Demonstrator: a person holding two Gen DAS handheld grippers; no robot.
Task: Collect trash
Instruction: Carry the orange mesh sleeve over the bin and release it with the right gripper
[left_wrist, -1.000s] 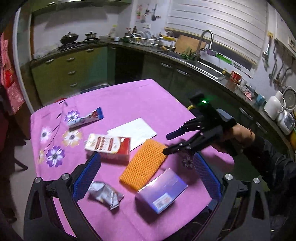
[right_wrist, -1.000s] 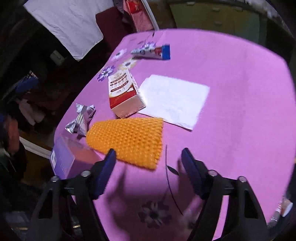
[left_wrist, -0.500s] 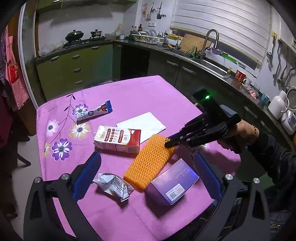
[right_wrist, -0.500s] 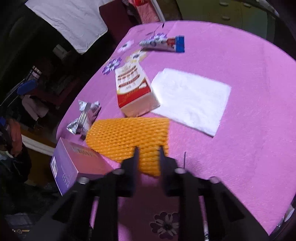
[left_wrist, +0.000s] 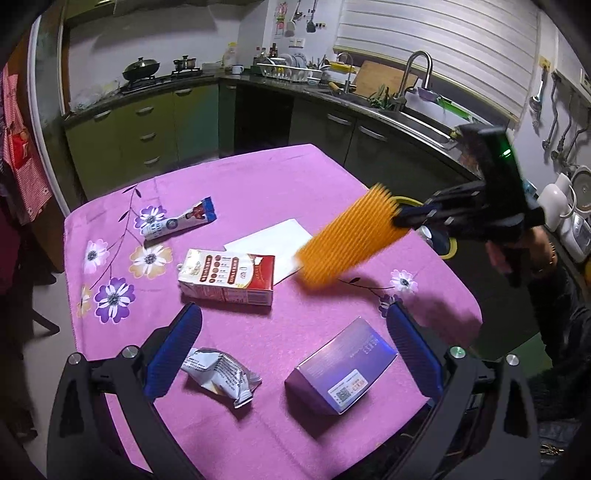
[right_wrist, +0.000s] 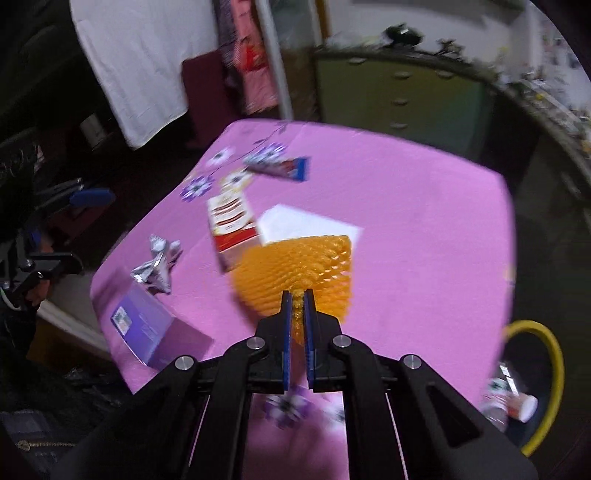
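My right gripper (right_wrist: 297, 295) is shut on an orange foam net (right_wrist: 295, 264) and holds it in the air above the pink table (right_wrist: 406, 229); it also shows in the left wrist view (left_wrist: 347, 240), with the right gripper (left_wrist: 400, 219) at the table's right side. My left gripper (left_wrist: 291, 339) is open and empty above the near edge. Between its fingers lie a crumpled silver wrapper (left_wrist: 221, 374) and a purple box (left_wrist: 343, 369). A red-and-white carton (left_wrist: 229, 277), a white napkin (left_wrist: 269, 240) and a blue-ended wrapper (left_wrist: 177, 223) lie farther back.
A yellow-rimmed bin (right_wrist: 535, 373) holding trash stands on the floor off the table's right edge; its rim also shows in the left wrist view (left_wrist: 448, 249). Kitchen cabinets (left_wrist: 147, 133) and a sink counter (left_wrist: 406, 114) run behind the table.
My right gripper closed on the orange foam net and lifted it off the table, toward the right edge. My left gripper pulled back slightly and stayed open.
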